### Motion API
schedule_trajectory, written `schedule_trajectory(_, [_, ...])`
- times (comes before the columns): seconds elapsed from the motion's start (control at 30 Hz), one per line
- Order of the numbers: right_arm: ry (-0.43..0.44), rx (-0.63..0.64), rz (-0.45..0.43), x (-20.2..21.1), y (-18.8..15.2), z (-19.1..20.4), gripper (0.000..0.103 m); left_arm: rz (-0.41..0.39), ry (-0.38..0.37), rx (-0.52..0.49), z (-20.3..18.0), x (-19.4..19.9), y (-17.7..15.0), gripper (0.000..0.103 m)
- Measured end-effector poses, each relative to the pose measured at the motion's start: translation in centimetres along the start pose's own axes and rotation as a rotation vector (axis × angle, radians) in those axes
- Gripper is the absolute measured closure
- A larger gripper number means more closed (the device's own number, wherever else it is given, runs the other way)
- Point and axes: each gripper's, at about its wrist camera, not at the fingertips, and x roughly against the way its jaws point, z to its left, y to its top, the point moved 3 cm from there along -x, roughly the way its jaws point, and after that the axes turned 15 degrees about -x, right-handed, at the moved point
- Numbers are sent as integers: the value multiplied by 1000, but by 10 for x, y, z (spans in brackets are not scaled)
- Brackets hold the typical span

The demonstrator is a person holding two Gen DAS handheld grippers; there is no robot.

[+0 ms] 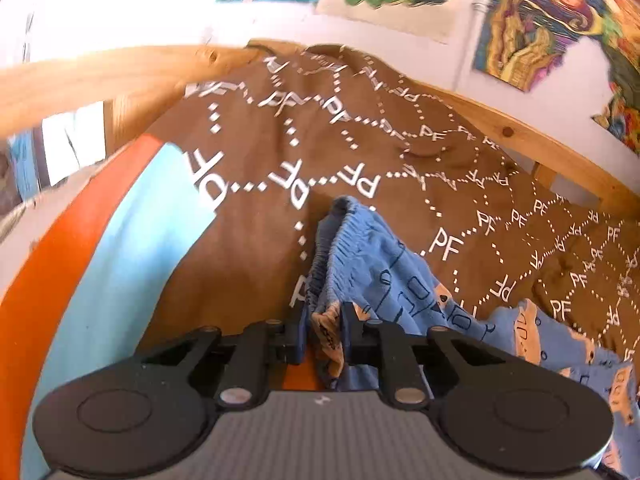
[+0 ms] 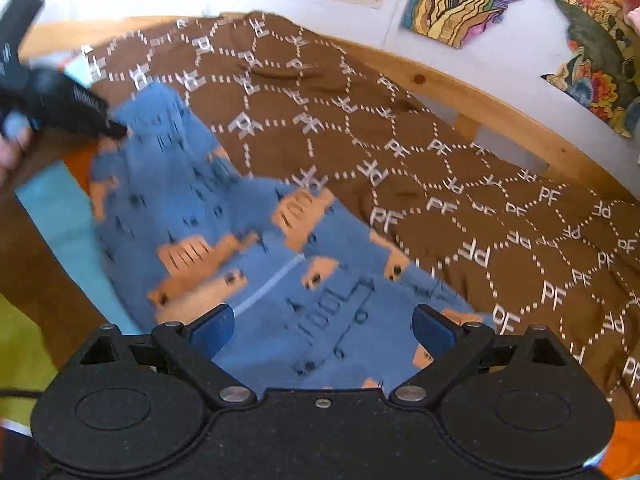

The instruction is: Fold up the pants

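- While the blue cotton pants with orange vehicle prints (image 2: 224, 216) lay spread on the brown bedspread patterned with white letters and dotted lines (image 2: 460, 184), their long axis ran from the waistband at the far left towards the right gripper (image 2: 322, 322) close to the camera.
- That right gripper's jaws stood wide apart with nothing between the pads; the near part of the pants lay directly below and ahead of them, untouched.
- The left gripper (image 1: 325, 334) had its jaws drawn close on a bunched fold at the gathered waistband (image 1: 332, 240), holding it slightly raised off the bedspread.
- In the right wrist view, the left gripper sat at the far upper-left end of the pants, with a hand (image 2: 10, 152) around it.
- Judging by this, the right gripper was nearer the free end, and that end seemed the likely next grasp.
- A wooden bed rail (image 2: 480, 104) bounded the far side.
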Motion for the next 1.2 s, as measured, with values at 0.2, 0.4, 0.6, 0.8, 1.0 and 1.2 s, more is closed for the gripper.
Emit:
schedule_trajectory(0.2, [27,58,-21,-27,-13,15,7,-43,-31,68,5,14,0,86])
schedule_trajectory(0.4, [47,37,-71,-30,6,8,7,-80,19,25,0,35,-7,86])
schedule_trajectory(0.6, [125,10,-99,-58,55,4,7,-67,29,17,1,35,-10,86])
schedule_trajectory(0.8, [242,-54,-13,-109,80,25,7,-39,36,54,9,27,-20,86])
schedule_trajectory(1.0, [161,-87,36,-147,86,33,5,-37,46,65,11,28,-23,86])
schedule_trajectory(1.2, [143,-139,-54,-87,80,5,3,-43,47,65,9,29,-19,86])
